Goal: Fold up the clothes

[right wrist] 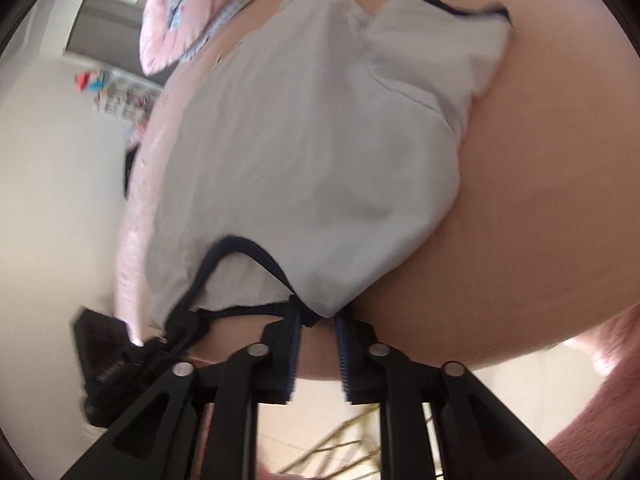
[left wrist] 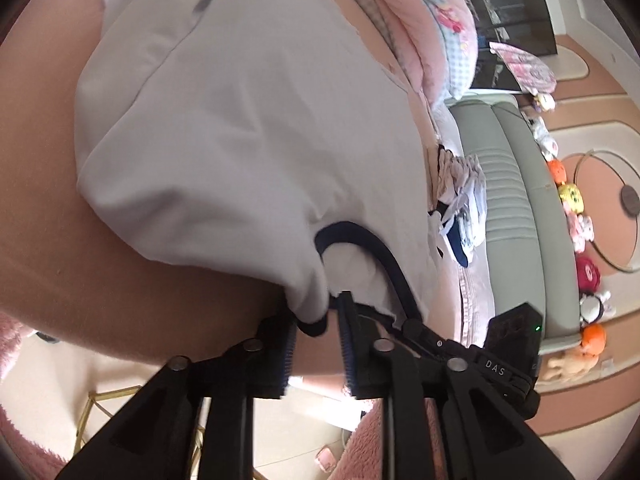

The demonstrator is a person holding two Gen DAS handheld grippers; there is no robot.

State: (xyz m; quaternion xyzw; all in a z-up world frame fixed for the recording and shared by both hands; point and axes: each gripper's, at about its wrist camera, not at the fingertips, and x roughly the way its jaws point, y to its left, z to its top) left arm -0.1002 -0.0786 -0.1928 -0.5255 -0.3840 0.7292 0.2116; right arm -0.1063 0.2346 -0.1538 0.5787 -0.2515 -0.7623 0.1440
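White T-shirt (left wrist: 248, 128) with navy trim lies spread on the tan bed surface (left wrist: 36, 184). Left gripper (left wrist: 318, 316) has its jaws parted, the shirt's navy-edged corner sitting between the tips. Right gripper (right wrist: 318, 322) likewise stands apart around the neighbouring hem corner. Farther off lie a heap of clothes (left wrist: 460, 200), a pink quilt (left wrist: 432, 28) and plush toys (left wrist: 572, 200).

White shirt (left wrist: 240, 128) with navy trim fills mid-frame on a tan bed (left wrist: 48, 240). Pink quilt (left wrist: 432, 28) with blue gingham sits at upper right. Black tongs (left wrist: 316, 320) carry blue pads (left wrist: 347, 344).
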